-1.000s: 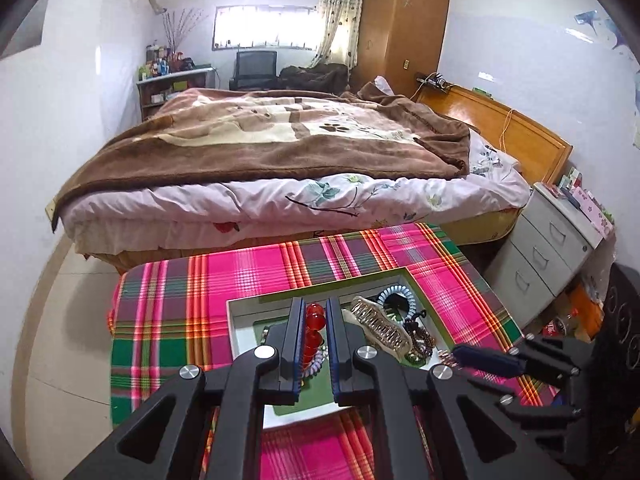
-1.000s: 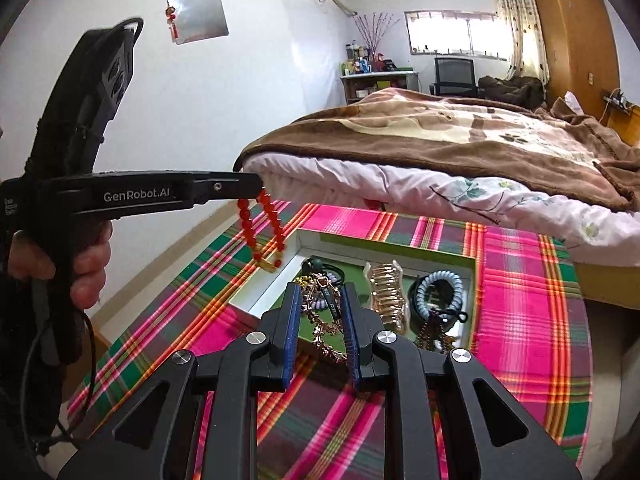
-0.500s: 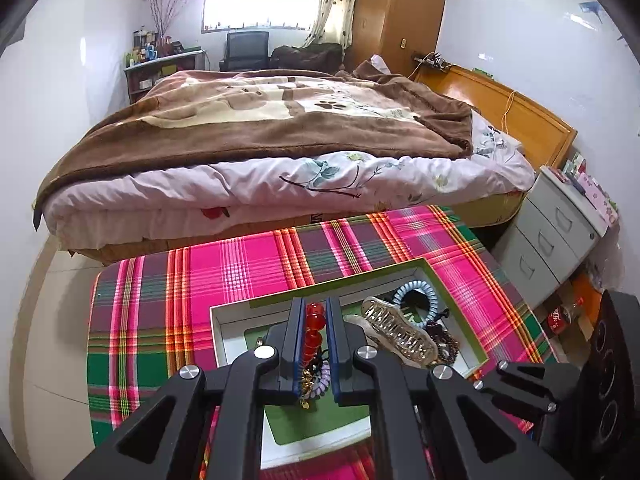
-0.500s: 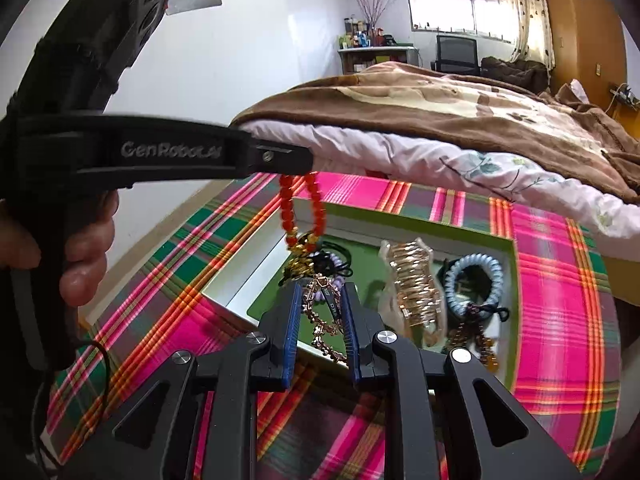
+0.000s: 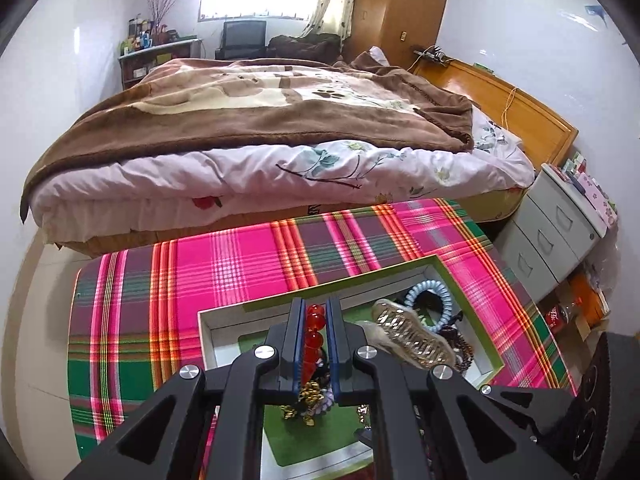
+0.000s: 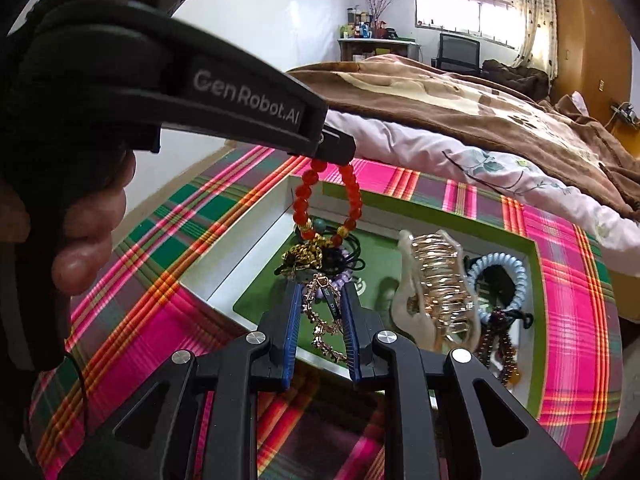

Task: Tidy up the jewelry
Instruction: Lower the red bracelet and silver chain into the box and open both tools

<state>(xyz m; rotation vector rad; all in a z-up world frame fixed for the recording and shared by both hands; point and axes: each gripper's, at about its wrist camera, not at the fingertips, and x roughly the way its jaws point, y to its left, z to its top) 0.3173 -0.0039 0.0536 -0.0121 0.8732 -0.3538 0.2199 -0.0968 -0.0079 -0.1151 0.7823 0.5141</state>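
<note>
Left wrist: red bead bracelet (image 5: 315,330) in tongs (image 5: 314,312)

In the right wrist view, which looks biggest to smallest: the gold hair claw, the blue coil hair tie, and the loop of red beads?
1. Gold hair claw, clearly the largest.
2 and 3. Red bead bracelet and blue coil hair tie look much alike; the bracelet hangs nearer the camera than the tie in the tray, so I won't rank them.

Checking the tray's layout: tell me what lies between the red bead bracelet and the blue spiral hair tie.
A gold claw hair clip lies between the bracelet and hair tie, clearest in the right wrist view.
</note>
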